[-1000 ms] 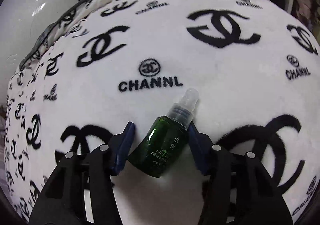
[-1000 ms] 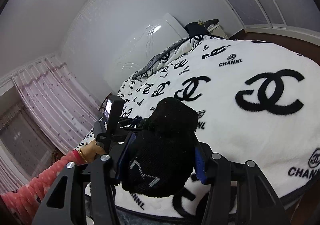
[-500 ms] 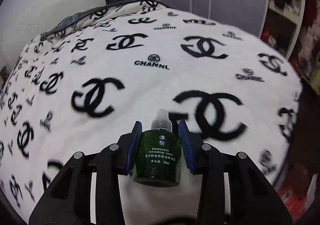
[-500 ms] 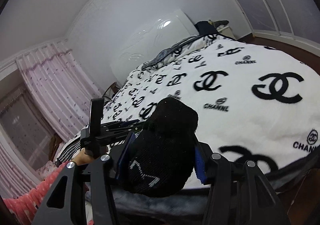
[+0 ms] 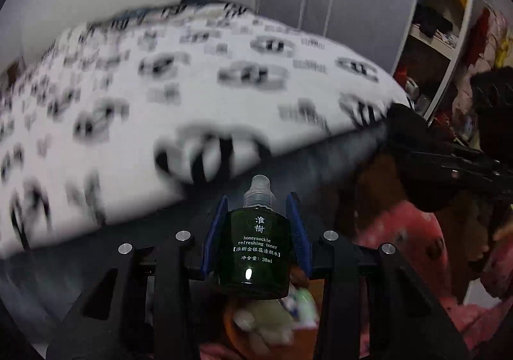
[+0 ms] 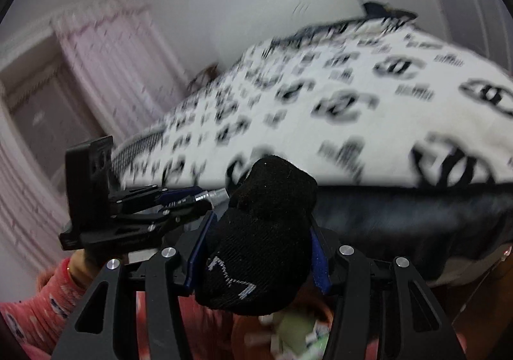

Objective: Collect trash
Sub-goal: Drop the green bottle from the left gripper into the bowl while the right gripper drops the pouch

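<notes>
Left wrist view shows the left gripper [image 5: 258,231] with a small green bottle [image 5: 255,251] sitting right between its 2 blue pads. The jaws are squeezed in on the bottle, one pad on each side, and they have just been closing on it. The bottle is round, dark green and shiny, with white letters on the front and a clear plastic neck poking up past the pads. It stands upright in the grip.

Past the bottle is the bed [image 5: 192,87], covered by a soft, fluffy white blanket with black loop shapes, all blurry. A dark grey edge runs under the blanket. Below the bottle is a blurry orange thing [image 5: 266,324] with pale green and white bits in it; I cannot tell what it is.

Right wrist view shows the right gripper [image 6: 256,251] pinching a black sock [image 6: 256,241]. The sock is soft and knitted, bunched into a lump, with a little white mark stitched on it. It fills the gap between the jaws, which are partly open around it, and bulges out over the top. A fuzzy pink sleeve [image 6: 38,308] shows low on the left, and pale pink curtains [image 6: 105,71] hang behind.
</notes>
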### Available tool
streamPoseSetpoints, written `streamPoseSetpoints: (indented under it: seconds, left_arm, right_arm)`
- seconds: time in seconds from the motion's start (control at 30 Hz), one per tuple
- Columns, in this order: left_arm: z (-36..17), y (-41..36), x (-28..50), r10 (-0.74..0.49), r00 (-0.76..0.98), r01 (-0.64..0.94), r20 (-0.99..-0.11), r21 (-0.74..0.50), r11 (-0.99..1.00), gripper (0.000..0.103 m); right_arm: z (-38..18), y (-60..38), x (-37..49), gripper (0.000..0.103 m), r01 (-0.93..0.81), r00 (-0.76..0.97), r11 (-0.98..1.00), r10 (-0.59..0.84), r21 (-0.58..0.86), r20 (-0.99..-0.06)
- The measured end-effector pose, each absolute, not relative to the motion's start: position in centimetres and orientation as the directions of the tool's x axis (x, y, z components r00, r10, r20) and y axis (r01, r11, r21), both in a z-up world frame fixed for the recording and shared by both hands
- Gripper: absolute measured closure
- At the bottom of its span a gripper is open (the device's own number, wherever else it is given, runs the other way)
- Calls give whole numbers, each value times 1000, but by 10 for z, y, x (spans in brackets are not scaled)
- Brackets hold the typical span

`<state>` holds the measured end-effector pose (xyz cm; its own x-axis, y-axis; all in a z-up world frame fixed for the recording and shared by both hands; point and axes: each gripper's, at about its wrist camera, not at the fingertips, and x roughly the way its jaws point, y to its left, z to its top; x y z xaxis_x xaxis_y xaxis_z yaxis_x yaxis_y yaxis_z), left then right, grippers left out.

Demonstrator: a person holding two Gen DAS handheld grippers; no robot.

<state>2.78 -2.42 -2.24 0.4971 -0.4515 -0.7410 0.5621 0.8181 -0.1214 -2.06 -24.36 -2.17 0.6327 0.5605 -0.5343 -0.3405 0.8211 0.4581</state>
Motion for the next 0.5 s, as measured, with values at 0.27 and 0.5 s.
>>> streamPoseSetpoints:
  seconds: [0.27,0.5]
  left_arm:
    - [-174,14,2,-386,293,283,-875,-306,909,65]
    - [-252,10,17,-196,119,123,-973,-181,976,65]
  right_arm:
    - [-127,-180,-33,51,-320,398,857,508,404,-764]
    - [-238,-149,-20,43,-273,170,931,294,241,-941]
